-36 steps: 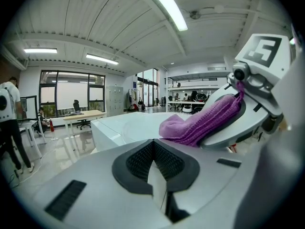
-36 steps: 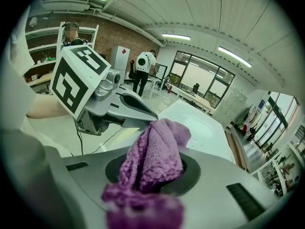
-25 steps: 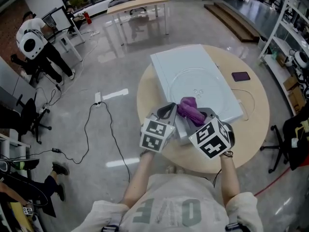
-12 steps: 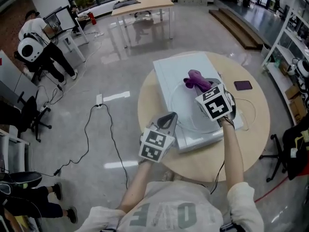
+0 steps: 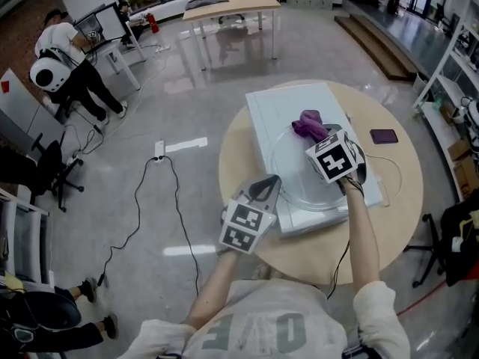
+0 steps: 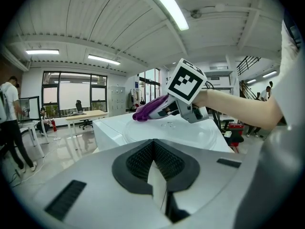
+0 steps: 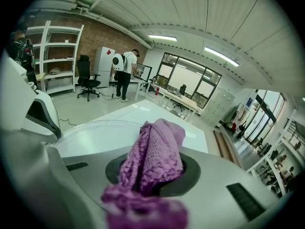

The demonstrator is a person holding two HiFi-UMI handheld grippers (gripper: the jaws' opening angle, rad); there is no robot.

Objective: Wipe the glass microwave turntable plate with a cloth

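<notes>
Resting on the round surface (image 5: 236, 178), a white microwave (image 5: 281, 114) carries the glass turntable plate (image 5: 293, 176) on its top, just below the right gripper (image 5: 318, 137). That gripper's fingers are clamped on a purple cloth (image 5: 309, 123) over the plate's far rim. The left gripper (image 5: 266, 186) has its fingers pressed together and empty, just beside the plate's near edge.

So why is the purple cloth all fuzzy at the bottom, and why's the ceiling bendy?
Right gripper view: the cloth sits too near the lens, so its lower end blurs; left gripper view: the wide-angle lens curves the ceiling lights.
</notes>
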